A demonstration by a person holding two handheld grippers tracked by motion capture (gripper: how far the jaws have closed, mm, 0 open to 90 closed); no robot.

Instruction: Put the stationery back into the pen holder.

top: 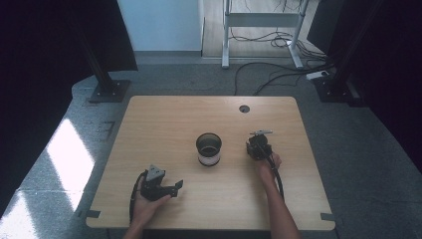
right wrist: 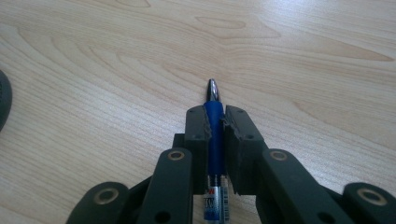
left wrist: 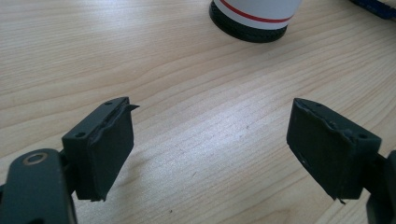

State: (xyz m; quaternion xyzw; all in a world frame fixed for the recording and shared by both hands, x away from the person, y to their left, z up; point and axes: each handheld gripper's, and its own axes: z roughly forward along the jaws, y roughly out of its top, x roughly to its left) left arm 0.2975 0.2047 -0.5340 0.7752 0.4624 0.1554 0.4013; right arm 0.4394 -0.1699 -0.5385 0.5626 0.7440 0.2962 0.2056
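Right tongs (right wrist: 215,122): clamped on a blue plastic pen (right wrist: 214,126) with a silver metal tip and a clear printed barrel, low over the light wooden tabletop (right wrist: 116,60).
Left tongs (left wrist: 210,140): jaws apart, holding nothing.
Nearby: black-rimmed white cup with a red stripe (top: 209,149), mid-tabletop.

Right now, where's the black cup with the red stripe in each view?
High view: cup at the centre of the table.
Left gripper view: top edge, right of middle.
Right gripper view: dark sliver at the left edge, probably its base.
Shared landmark: the table's light wood grain.
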